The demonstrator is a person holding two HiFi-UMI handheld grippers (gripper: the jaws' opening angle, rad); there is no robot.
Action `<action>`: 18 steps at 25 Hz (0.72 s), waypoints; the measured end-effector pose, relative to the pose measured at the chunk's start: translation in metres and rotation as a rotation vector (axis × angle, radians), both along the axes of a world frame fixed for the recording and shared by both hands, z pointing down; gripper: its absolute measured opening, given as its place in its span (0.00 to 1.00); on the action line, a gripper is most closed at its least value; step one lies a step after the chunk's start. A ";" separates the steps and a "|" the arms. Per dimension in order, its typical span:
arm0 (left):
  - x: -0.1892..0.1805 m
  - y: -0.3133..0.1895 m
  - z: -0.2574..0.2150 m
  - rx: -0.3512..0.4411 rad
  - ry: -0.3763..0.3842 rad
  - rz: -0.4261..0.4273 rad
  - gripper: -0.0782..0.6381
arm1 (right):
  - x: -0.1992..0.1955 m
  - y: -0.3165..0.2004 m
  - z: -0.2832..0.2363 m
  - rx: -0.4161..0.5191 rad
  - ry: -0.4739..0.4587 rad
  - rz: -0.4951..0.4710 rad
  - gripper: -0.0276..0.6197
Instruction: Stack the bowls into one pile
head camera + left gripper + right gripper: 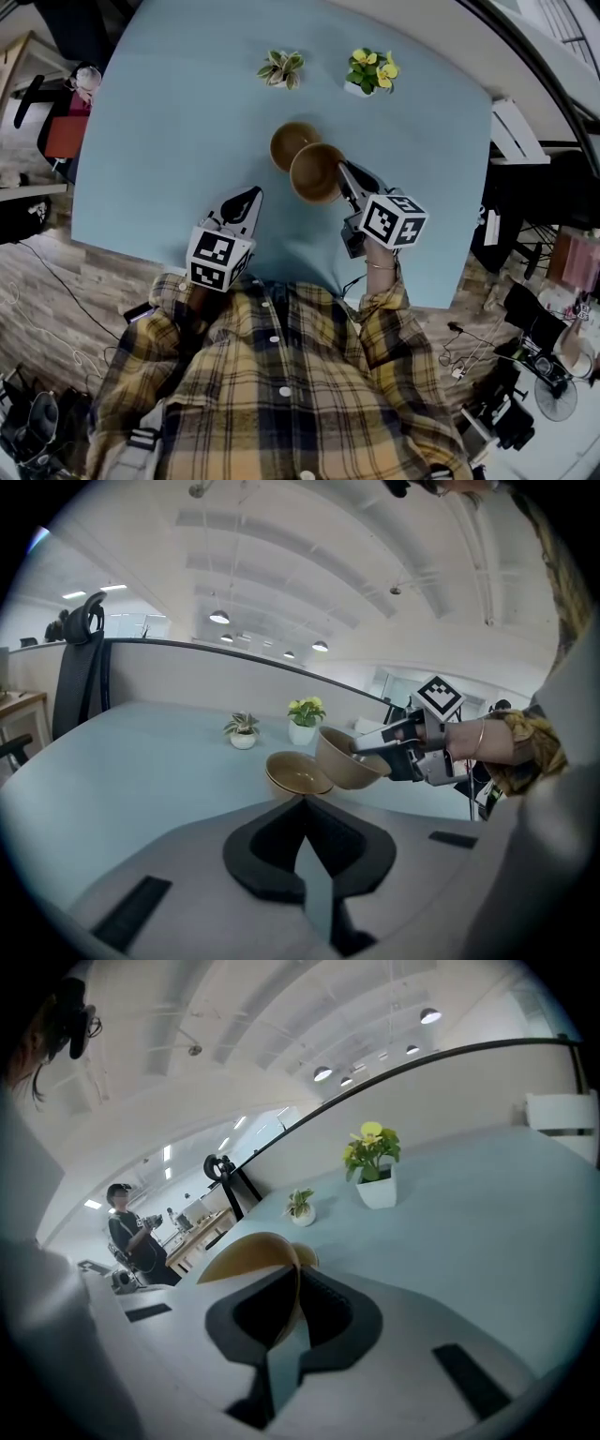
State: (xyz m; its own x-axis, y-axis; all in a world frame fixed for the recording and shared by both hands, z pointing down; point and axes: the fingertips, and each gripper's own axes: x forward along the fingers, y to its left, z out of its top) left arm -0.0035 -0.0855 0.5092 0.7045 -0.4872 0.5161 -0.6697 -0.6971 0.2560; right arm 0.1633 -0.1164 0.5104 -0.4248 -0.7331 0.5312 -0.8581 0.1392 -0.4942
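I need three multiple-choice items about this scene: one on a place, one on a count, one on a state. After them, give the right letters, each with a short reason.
1. Where is the held bowl?
A. just beside the bowl on the table, on the person's side
B. between the two plants
C. on the floor

2. How many potted plants stand on the table?
A. one
B. two
C. four

3. What is the state of the left gripper?
A. shut on a bowl
B. wide open
C. shut and empty

Answers:
1 A: the right gripper grips its rim next to that bowl.
2 B: one has yellow flowers, one has striped leaves.
3 C: its jaws meet with nothing between them.
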 end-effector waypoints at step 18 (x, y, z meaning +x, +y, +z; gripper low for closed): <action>-0.010 -0.010 0.006 -0.021 -0.003 -0.028 0.10 | -0.034 -0.059 0.013 0.040 0.224 -0.063 0.08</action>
State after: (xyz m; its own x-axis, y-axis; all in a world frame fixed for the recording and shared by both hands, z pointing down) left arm -0.0135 -0.0957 0.5155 0.6887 -0.4959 0.5289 -0.6900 -0.6723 0.2681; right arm 0.1298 -0.1755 0.5230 -0.3453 -0.7308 0.5888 -0.9348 0.2117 -0.2853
